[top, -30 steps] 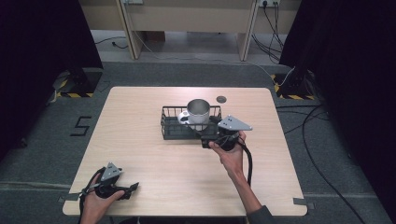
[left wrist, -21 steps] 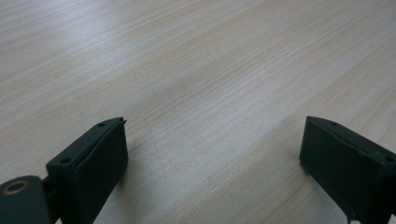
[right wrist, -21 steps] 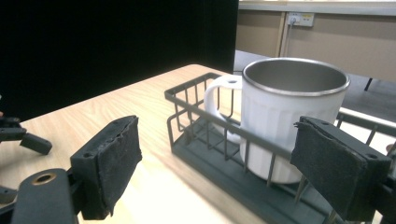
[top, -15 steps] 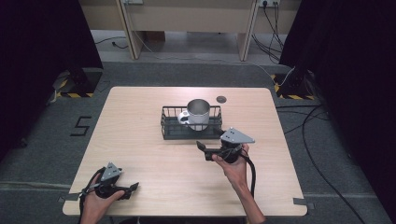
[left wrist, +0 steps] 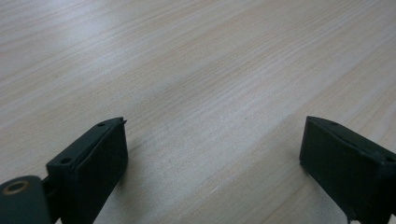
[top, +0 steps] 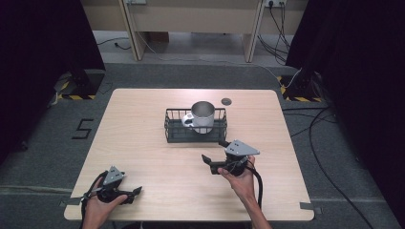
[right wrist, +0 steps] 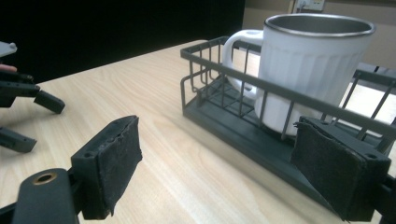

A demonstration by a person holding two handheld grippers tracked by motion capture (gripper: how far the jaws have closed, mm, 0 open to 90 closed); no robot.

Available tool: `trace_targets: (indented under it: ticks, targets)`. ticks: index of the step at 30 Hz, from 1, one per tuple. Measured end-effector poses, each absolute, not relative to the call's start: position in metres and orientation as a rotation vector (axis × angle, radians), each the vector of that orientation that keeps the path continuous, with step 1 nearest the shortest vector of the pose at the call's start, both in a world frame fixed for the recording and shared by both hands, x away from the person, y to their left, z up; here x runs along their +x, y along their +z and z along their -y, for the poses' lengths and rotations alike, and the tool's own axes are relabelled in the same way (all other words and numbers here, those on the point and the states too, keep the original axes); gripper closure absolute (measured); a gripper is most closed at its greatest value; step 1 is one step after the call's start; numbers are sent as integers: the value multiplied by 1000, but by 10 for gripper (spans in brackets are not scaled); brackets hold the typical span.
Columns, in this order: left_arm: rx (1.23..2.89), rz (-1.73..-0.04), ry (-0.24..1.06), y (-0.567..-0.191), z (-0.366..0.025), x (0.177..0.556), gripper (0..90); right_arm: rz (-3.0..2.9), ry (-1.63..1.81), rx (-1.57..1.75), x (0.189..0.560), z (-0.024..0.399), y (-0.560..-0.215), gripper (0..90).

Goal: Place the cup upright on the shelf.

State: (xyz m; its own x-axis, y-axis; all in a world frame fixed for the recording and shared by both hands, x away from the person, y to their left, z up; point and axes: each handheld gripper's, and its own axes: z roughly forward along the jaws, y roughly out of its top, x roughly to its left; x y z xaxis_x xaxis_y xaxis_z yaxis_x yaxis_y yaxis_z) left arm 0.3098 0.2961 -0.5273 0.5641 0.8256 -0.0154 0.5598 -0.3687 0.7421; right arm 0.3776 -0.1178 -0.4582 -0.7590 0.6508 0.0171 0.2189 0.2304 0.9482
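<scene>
The white mug (top: 203,116) stands upright inside the wire basket (top: 172,130) at the frame's centre. The right hand-held gripper (top: 213,156), jaws apart and empty, hovers just below it. The left hand-held gripper (top: 133,194), also apart, rests lower left. To do it well, the right one should approach level and close on the mug's rim, clear of the wires.

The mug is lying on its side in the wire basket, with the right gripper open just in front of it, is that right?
Not quite. The mug stands upright in the wire basket, mouth up, as the right gripper view shows. The right gripper is indeed open just in front.
</scene>
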Motion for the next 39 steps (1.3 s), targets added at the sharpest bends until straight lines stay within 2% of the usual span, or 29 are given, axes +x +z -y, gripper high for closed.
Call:
trace_targets:
  ticks: [39]
  targets:
    - [2075, -1106, 472, -527, -296, 310, 71, -2258, 1415, 773, 339, 126, -489, 153]
